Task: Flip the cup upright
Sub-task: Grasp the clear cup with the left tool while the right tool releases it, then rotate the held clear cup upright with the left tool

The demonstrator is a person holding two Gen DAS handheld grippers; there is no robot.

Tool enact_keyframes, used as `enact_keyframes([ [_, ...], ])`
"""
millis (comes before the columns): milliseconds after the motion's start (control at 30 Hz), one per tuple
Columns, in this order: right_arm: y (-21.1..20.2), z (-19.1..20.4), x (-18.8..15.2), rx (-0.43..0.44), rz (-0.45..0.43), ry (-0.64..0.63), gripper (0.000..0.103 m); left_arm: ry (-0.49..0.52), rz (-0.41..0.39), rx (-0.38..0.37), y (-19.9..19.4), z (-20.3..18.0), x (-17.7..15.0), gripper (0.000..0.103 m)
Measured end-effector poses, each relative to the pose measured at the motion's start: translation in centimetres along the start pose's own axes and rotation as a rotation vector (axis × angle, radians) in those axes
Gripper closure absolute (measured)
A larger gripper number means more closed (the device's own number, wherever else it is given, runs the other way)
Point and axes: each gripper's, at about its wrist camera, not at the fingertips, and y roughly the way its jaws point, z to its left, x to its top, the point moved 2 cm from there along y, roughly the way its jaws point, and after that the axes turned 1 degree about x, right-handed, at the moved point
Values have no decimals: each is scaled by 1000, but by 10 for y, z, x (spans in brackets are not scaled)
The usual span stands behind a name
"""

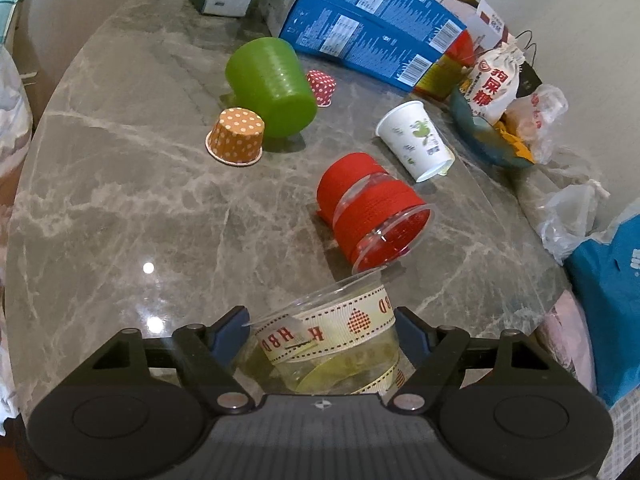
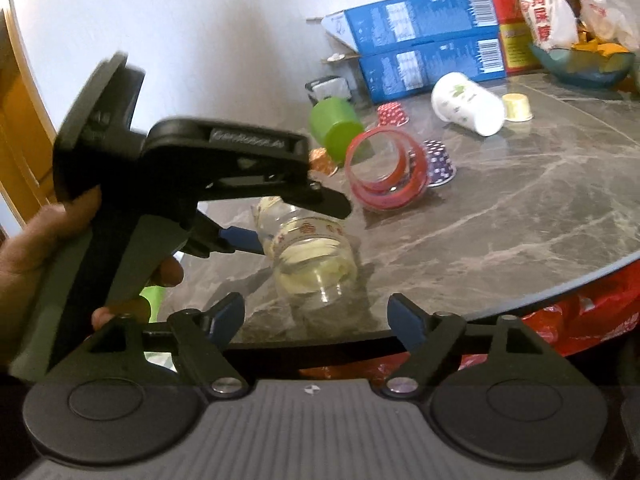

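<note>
A clear plastic cup with cream ribbon (image 1: 332, 340) lies tilted near the table's front edge, between the blue pads of my left gripper (image 1: 320, 332), which closes on its sides. In the right wrist view the same cup (image 2: 308, 252) is held off the grey marble table (image 2: 520, 208) by the left gripper (image 2: 256, 232), its base toward the camera. My right gripper (image 2: 316, 316) is open and empty, just short of the table edge, in front of the cup.
On the table lie a clear cup with red ribbon (image 1: 372, 208), a white paper cup (image 1: 416, 140), a green cup (image 1: 272, 84), an upside-down orange dotted cup (image 1: 236, 136) and a red dotted cup (image 1: 320, 86). Blue boxes (image 1: 368, 32), a bowl and bags stand behind.
</note>
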Motion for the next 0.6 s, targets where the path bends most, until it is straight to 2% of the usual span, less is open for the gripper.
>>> enact_keyframes([
  [133,-6,-13,0,0,-24,44,23,30,-21,-13,-4,0,1,22],
  [267,-5,-19,1,0,-33,68,23,84,2,-15,-1,-5,4,22],
  [367,-5,-18,2,11,-33,67,23,108,-10,-41,-4,-6,4,22],
  [467,-8,-18,2,14,-46,65,23,144,-97,-57,-21,-5,3,23],
  [600,-16,-22,3,25,-92,77,23,219,-281,-22,-46,-1,-4,23],
])
